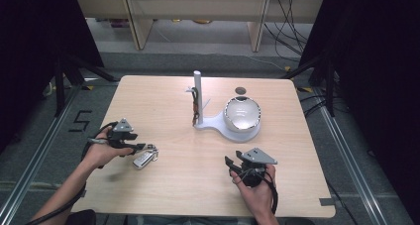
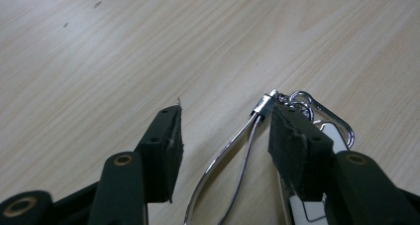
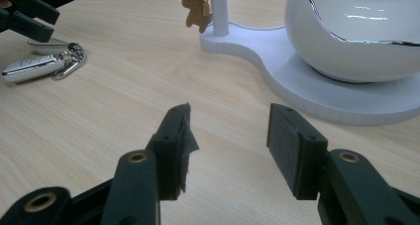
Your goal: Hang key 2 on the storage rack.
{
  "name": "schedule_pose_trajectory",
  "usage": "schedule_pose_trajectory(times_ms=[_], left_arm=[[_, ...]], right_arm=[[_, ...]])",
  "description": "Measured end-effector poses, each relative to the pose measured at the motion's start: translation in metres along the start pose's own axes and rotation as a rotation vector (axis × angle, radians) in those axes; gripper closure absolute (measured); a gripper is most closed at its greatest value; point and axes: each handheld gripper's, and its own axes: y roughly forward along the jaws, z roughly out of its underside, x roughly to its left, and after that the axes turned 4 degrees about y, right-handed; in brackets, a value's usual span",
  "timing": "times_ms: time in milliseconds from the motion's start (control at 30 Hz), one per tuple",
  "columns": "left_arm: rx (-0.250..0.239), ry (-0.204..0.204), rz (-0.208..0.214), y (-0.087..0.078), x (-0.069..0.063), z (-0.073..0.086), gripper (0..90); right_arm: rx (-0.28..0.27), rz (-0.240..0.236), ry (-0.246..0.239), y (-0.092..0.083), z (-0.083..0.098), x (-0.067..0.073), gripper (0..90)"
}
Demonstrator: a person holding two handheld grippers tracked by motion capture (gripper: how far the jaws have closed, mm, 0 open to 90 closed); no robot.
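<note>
Silver key fob (image 1: 142, 159) with its metal rings and thin wire loop (image 2: 233, 160), flat on the pale wooden table (image 1: 168, 116), toward the left front part. Left gripper (image 1: 140, 146) low over that fob, held in the left hand (image 1: 101, 150); jaws spread, not pressing on anything, with the wire loop lying on the table between them and the ring cluster (image 2: 309, 108) just beyond the right-hand pad in the left gripper view. No earlier look given, so nothing said about jaw motion. Right gripper (image 1: 230, 161) near the front right of the table in the right hand (image 1: 257, 190), well apart from the fob; jaws released, bare wood between the pads (image 3: 289, 145), nothing held. White stand (image 1: 225, 126) with an upright white post (image 1: 197, 96) toward the far middle of the table, carrying a glossy white bowl (image 1: 242, 113) on its round end. Small brown gingerbread-shaped charm (image 3: 197, 9) hanging beside the post, just above the base. Fob also seen in the right gripper view at far left (image 3: 32, 66), lying flat, carabiner (image 3: 72, 61) attached at its right end.
</note>
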Motion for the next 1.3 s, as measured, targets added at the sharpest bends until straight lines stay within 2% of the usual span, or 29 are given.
schedule_pose_trajectory(times_ms=[33, 133, 200, 233, 267, 333, 367, 400, 467, 600, 667, 700, 767, 800, 833, 900, 933, 1067, 1233, 1300], left_arm=[[0.007, 0.033, 0.007, 0.004, 0.0, -0.004, 47.4], [0.016, 0.03, 0.016, 0.009, -0.003, -0.005, 48.0], [0.041, 0.059, 0.045, 0.012, -0.004, -0.008, 49.1], [0.042, 0.046, 0.052, 0.013, -0.005, -0.008, 49.6], [0.044, 0.065, 0.052, 0.014, -0.005, -0.009, 50.0], [0.046, 0.06, 0.054, 0.014, -0.005, -0.01, 51.3], [0.049, 0.084, 0.064, 0.015, -0.006, -0.012, 51.9], [0.066, 0.082, 0.07, 0.014, -0.005, -0.013, 52.8], [0.056, 0.095, 0.065, 0.015, -0.004, -0.015, 54.0], [0.067, 0.106, 0.073, 0.014, -0.003, -0.018, 57.0], [0.078, 0.109, 0.081, 0.015, -0.003, -0.019, 58.0], [0.086, 0.133, 0.085, 0.014, -0.002, -0.021, 60.0], [0.111, 0.148, 0.097, 0.016, -0.001, -0.021, 61.7], [0.114, 0.135, 0.097, 0.017, -0.002, -0.021, 62.4], [0.128, 0.146, 0.104, 0.017, -0.001, -0.02, 63.0], [0.135, 0.151, 0.114, 0.017, -0.001, -0.019, 64.5], [0.153, 0.175, 0.119, 0.017, 0.0, -0.019, 64.9], [0.167, 0.172, 0.128, 0.019, -0.001, -0.018, 66.7], [0.191, 0.211, 0.138, 0.023, -0.002, -0.019, 67.5], [0.189, 0.201, 0.144, 0.025, -0.003, -0.019, 67.1]], right_arm=[[-0.009, -0.004, 0.003, 0.001, 0.0, -0.001, 52.2], [-0.012, -0.009, 0.009, 0.002, 0.001, -0.002, 51.9], [-0.007, -0.008, 0.011, 0.001, 0.001, -0.002, 51.9], [-0.007, -0.008, 0.01, 0.001, 0.001, -0.002, 51.8], [-0.006, -0.009, 0.01, 0.001, 0.0, -0.002, 51.8], [-0.006, -0.008, 0.009, 0.001, 0.0, -0.002, 51.8], [-0.006, -0.005, 0.008, 0.001, 0.001, -0.002, 51.8], [-0.008, -0.013, 0.01, 0.002, 0.001, -0.002, 51.7], [-0.005, -0.009, 0.011, 0.001, 0.0, -0.002, 51.7], [-0.002, -0.009, 0.017, 0.0, 0.0, -0.002, 51.7], [-0.002, -0.01, 0.018, 0.0, 0.0, -0.002, 51.7], [0.006, -0.008, 0.039, 0.0, 0.001, 0.0, 51.6], [0.01, -0.007, 0.048, 0.0, 0.001, 0.0, 51.5], [0.0, -0.01, 0.017, 0.001, 0.001, -0.003, 51.5], [-0.002, -0.003, 0.011, 0.001, 0.001, -0.003, 51.4], [0.002, -0.007, 0.021, 0.001, 0.001, -0.003, 51.4], [0.002, -0.007, 0.021, 0.001, 0.001, -0.003, 51.4], [0.001, -0.005, 0.016, 0.002, 0.001, -0.003, 51.3], [0.004, -0.006, 0.021, 0.001, 0.001, -0.004, 51.2], [0.005, -0.008, 0.025, 0.001, 0.001, -0.004, 51.2]])
